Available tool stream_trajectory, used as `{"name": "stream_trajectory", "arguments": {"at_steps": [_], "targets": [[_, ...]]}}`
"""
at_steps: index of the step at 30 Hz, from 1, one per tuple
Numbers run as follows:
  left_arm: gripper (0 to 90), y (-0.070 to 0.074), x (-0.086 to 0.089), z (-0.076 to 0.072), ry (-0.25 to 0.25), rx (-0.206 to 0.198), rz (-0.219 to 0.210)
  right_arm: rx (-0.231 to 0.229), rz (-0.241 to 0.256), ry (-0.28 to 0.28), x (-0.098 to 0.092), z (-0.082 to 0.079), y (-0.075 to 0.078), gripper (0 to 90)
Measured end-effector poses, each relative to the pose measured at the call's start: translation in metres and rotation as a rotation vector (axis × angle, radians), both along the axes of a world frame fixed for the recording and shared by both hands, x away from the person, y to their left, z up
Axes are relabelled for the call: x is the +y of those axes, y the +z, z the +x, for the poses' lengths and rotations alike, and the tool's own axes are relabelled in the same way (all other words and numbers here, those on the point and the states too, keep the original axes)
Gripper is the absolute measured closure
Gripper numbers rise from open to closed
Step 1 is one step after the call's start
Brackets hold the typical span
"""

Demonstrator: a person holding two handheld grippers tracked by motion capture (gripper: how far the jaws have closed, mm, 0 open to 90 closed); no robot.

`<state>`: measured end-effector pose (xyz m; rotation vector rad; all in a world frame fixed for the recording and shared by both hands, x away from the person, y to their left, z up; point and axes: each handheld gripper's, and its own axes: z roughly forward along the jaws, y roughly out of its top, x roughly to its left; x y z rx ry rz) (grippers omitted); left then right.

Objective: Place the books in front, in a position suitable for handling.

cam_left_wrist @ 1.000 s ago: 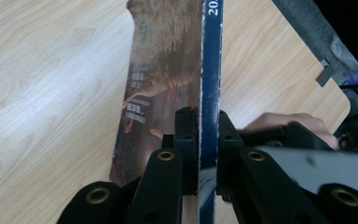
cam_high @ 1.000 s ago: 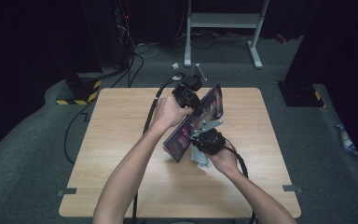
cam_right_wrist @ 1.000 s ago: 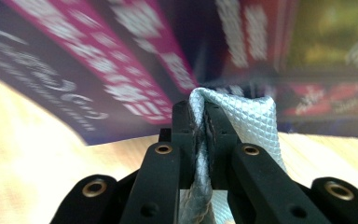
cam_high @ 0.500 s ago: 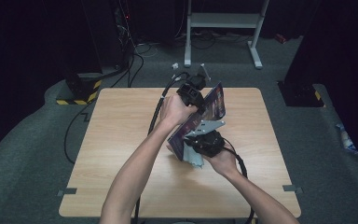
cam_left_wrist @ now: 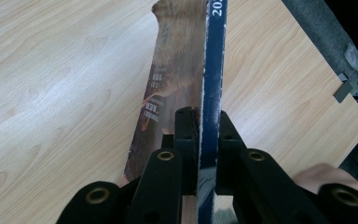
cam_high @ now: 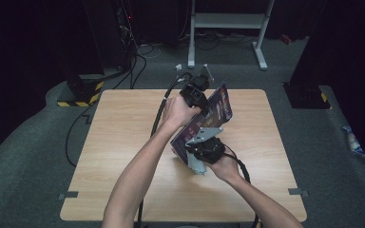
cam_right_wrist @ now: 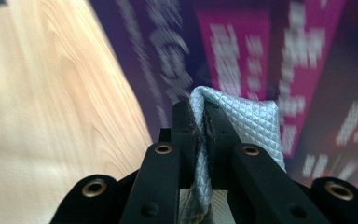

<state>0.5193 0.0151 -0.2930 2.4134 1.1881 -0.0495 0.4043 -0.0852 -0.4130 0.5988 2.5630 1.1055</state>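
A thin book with a purple and magenta cover [cam_high: 217, 108] is held tilted up on edge over the middle of the wooden table [cam_high: 123, 142]. My left gripper [cam_high: 200, 100] is shut on its upper far edge. In the left gripper view the jaws [cam_left_wrist: 204, 116] clamp the blue-edged book [cam_left_wrist: 212, 56] between them. My right gripper [cam_high: 200, 148] sits at the book's lower near end, shut on a grey quilted cloth [cam_high: 196, 165]. In the right gripper view that cloth [cam_right_wrist: 247, 123] is pinched in the gripper [cam_right_wrist: 204, 112] and pressed against the blurred cover [cam_right_wrist: 261, 51].
Behind the table stands a white metal frame [cam_high: 228, 21], with cables [cam_high: 138, 52] on the dark floor. A black and yellow striped block [cam_high: 83, 92] lies at the back left and a dark box [cam_high: 309, 95] at the right.
My right gripper and the cloth slid a little down and left along the cover. The left gripper and the book's top edge shifted slightly to the right.
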Motion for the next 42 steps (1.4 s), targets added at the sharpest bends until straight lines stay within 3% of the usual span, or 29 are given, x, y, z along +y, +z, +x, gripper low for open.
{"name": "stream_trajectory", "arguments": {"at_steps": [5, 8, 13, 16, 23, 26, 29, 35, 42], "targets": [[83.2, 0.0, 0.001, -0.001, 0.003, 0.004, -0.005, 0.034, -0.034, -0.044, -0.006, 0.011, -0.013, 84.2], [83.1, 0.0, 0.001, -0.002, -0.005, 0.005, 0.005, 0.04, -0.066, -0.065, -0.008, 0.018, -0.017, 84.2], [83.2, -0.001, 0.0, -0.004, -0.015, 0.003, 0.006, 0.067, -0.08, -0.097, -0.013, 0.027, -0.02, 84.2], [83.2, -0.001, 0.0, -0.005, -0.015, 0.003, 0.002, 0.053, -0.1, -0.099, -0.014, 0.028, -0.021, 84.2], [83.2, 0.001, 0.003, -0.008, -0.02, 0.012, -0.006, 0.069, -0.055, -0.202, -0.038, 0.046, -0.023, 84.2], [83.2, 0.002, 0.004, -0.007, -0.017, 0.013, -0.014, 0.071, -0.05, -0.216, -0.042, 0.047, -0.022, 84.2], [83.2, 0.002, 0.002, -0.006, -0.008, 0.012, -0.023, 0.061, -0.063, -0.182, -0.036, 0.04, -0.021, 84.2], [83.2, 0.0, 0.001, -0.004, 0.0, 0.011, -0.02, 0.037, -0.057, -0.059, -0.014, 0.015, -0.017, 84.2], [83.1, 0.0, -0.001, -0.004, -0.001, -0.002, -0.007, -0.023, 0.022, 0.041, 0.002, -0.005, 0.016, 84.2]]}}
